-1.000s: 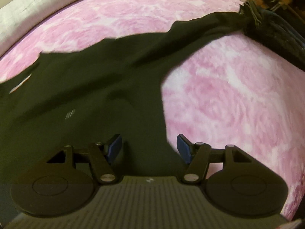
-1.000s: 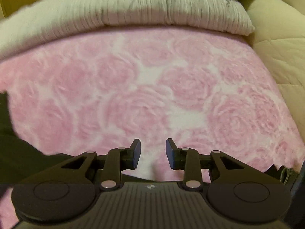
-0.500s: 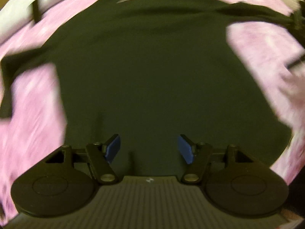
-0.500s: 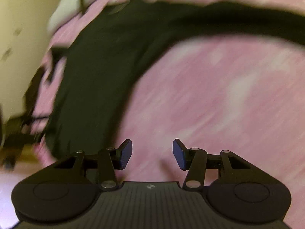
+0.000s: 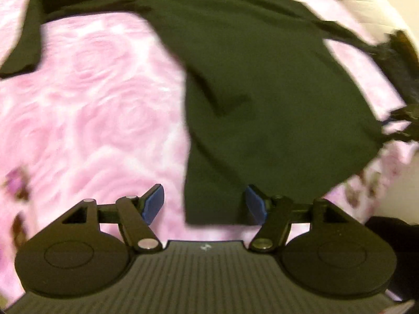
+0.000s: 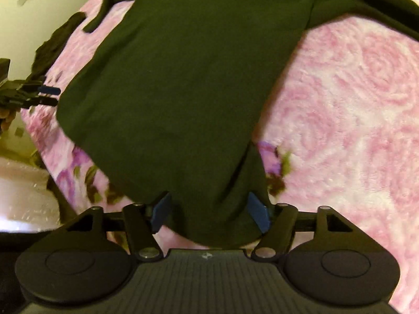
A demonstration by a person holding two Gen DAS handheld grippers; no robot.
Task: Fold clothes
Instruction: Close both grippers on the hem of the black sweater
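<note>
A dark green long-sleeved shirt lies spread on a pink rose-patterned blanket. My left gripper hovers open over one hem corner, and the corner's edge runs between its blue pads without being pinched. One sleeve bends off to the far left. My right gripper stands over the other hem corner of the shirt. Its jaws are opening with the hem fabric lying loose between them. The left gripper shows at the left edge of the right wrist view, beside the shirt.
The blanket's near edge carries purple flower prints. Beyond that edge a cream wall and pale floor show at left. White bedding lies behind the shirt's collar end.
Both grippers swept from the upper part of the bed to the shirt's hem corners. The right jaws spread wider. The shirt now lies flat instead of stretched toward the right.
</note>
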